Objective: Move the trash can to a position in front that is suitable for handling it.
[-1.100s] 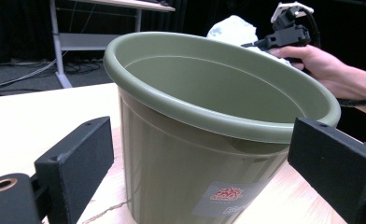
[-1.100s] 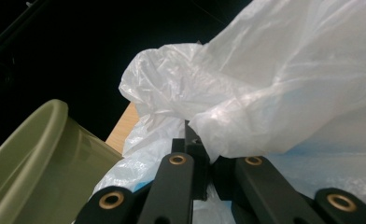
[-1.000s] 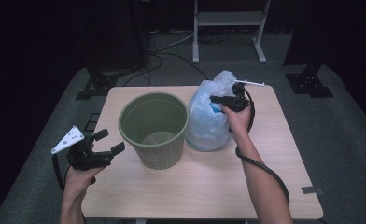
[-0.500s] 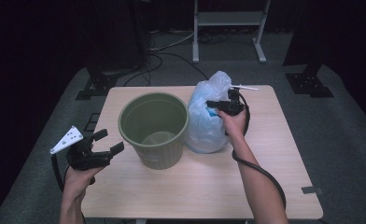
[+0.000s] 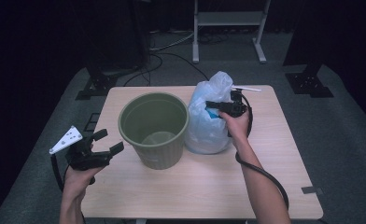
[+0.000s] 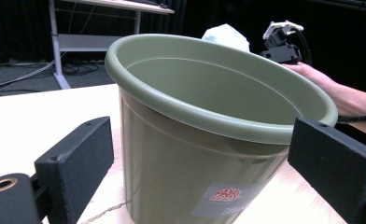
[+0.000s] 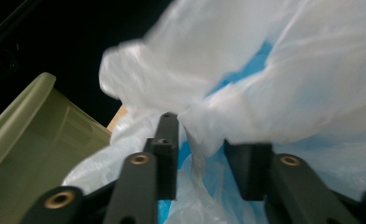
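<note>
1 white plastic bag (image 5: 209, 122), a fold between the just-opening jaws of the right gripper (image 5: 214, 106); 1 green bucket (image 5: 154, 128) ahead of the unclenched left gripper (image 5: 107, 141); 1 table (image 5: 195, 182).

Your green bin (image 5: 154, 128) blocks the table's (image 5: 204, 186) middle, white bag (image 5: 209, 119) touching its right side, no gap between them, bare tabletop in front of both, open strip along the right edge.
</note>
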The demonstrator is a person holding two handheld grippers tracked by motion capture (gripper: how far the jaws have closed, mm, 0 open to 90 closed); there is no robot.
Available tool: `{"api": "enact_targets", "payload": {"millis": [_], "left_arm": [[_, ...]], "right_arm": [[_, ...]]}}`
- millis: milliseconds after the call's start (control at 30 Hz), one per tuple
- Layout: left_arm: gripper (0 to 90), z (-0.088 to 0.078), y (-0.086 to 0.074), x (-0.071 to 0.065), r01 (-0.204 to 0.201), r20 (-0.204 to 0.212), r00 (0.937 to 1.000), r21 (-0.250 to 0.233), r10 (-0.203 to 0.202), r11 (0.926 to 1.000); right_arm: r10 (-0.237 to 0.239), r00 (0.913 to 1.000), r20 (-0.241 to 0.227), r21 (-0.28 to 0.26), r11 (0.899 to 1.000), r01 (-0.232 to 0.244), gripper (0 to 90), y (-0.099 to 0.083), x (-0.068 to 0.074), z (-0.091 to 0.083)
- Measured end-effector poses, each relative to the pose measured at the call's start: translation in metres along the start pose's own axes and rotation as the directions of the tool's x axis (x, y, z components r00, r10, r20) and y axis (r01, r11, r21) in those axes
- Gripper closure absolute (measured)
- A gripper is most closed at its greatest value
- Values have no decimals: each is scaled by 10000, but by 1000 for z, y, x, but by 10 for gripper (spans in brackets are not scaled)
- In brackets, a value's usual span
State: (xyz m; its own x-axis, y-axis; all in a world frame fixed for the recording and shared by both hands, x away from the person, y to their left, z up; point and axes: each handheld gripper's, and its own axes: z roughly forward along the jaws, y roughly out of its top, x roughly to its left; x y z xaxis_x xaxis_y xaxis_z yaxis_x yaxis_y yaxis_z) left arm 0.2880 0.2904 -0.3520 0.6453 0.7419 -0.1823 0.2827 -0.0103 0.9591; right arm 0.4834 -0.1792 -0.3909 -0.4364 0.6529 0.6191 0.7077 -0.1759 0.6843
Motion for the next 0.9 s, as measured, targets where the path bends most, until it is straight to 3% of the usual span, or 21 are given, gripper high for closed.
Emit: {"api": "enact_targets", "payload": {"millis": [333,900], "left_arm": [[57,0,2,-3,-79,-24,10000,-70,79,9999],[57,4,-1,-2,-73,4,10000,77,73,9999]], "right_arm": [[-99,9999,-46,-407,9991,97,454,2,0,-16],[297,9984,-485,-1272,9912,-357,368,9,-14,-62]]}}
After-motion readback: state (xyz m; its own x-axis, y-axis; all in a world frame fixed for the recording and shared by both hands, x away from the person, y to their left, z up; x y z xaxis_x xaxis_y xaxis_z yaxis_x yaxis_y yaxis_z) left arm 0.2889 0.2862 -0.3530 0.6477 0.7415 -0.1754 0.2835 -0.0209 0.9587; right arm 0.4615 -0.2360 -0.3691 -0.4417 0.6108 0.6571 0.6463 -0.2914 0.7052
